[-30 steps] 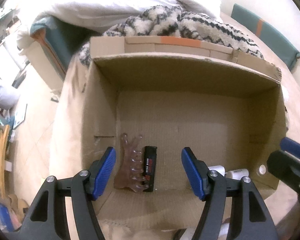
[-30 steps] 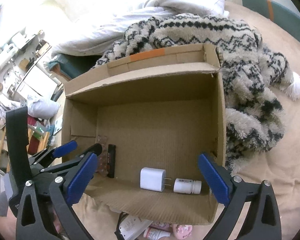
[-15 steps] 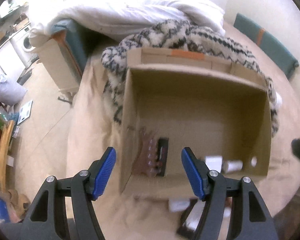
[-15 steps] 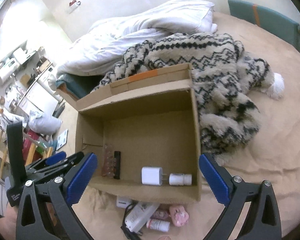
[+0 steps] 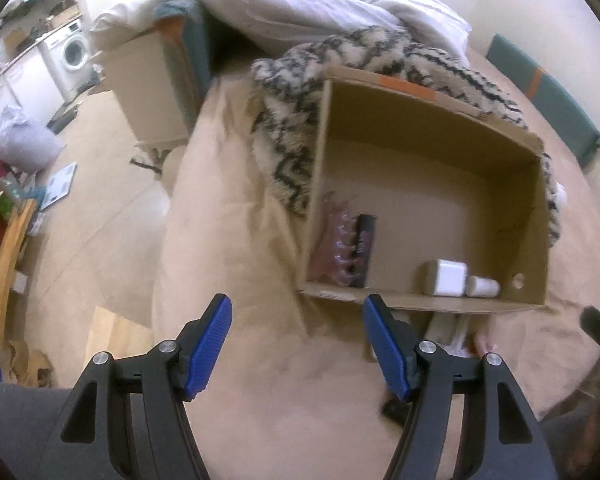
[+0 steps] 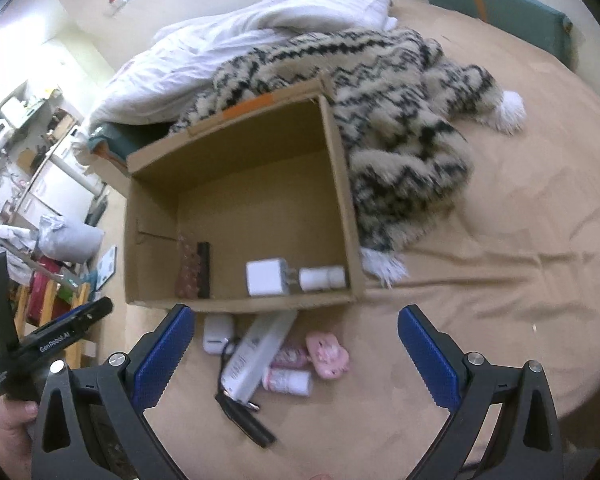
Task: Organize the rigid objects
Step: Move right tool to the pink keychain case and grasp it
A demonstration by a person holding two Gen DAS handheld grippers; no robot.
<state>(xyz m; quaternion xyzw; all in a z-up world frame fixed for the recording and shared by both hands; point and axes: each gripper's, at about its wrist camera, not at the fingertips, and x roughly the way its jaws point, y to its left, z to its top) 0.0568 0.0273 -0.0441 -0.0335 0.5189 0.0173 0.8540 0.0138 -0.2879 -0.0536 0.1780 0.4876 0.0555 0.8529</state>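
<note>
Cardboard box (image 6: 352,216): four items stowed; about six remain on bed (image 6: 480,300); left tongs (image 5: 296,344) and right tongs (image 6: 292,352) released, empty.

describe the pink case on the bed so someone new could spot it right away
Find the open cardboard box on the tan bedsheet; a small pile lies just before its near wall. The pink case sits at that pile's right end, the only rounded, all-pink item beside a long white box.

We read only one text: "GenRobot.AI", white on the black body of the left gripper (image 6: 66,336), seen in the right wrist view. Print on the white strip (image 6: 260,354) and black stick (image 5: 363,250) is too blurred for us.
</note>
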